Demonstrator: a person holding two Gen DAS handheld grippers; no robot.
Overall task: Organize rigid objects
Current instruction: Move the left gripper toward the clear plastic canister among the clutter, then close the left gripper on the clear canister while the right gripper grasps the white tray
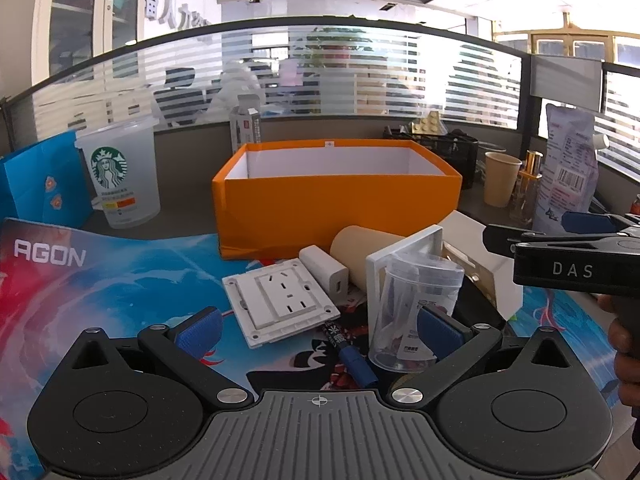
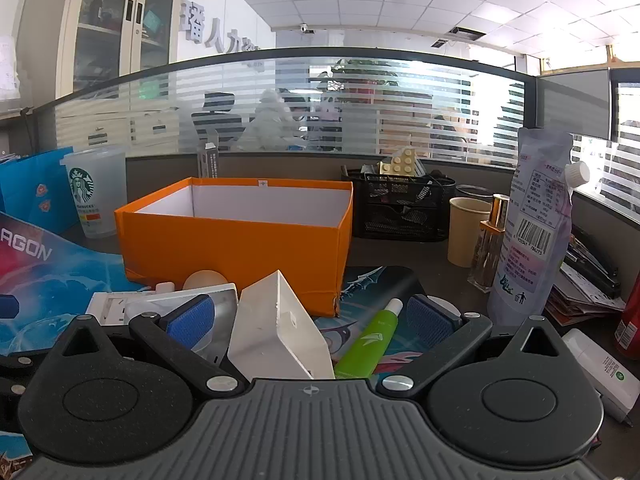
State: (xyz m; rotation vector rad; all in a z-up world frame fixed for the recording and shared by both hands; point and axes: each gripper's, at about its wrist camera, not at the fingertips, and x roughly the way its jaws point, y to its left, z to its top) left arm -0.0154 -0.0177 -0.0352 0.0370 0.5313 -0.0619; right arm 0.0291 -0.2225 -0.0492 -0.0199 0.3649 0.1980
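An empty orange box (image 1: 336,200) (image 2: 236,240) stands behind a pile of small items on the printed mat. In the left wrist view, my left gripper (image 1: 318,328) is open above a white socket plate (image 1: 276,300), a blue-capped marker (image 1: 352,352) and a clear plastic cup (image 1: 412,312). A white charger (image 1: 324,276) and a tan paper cup on its side (image 1: 360,256) lie behind them. My right gripper (image 2: 310,320) is open around a white box (image 2: 276,332) and a green tube (image 2: 372,340), touching neither. It also shows at the right edge (image 1: 560,248).
A Starbucks cup (image 1: 120,176) and a blue bag (image 1: 40,180) stand at the left. At the right are a black mesh organiser (image 2: 400,208), a paper cup (image 2: 466,232), a perfume bottle (image 2: 490,244), a pouch (image 2: 532,224) and a white bottle (image 2: 600,372).
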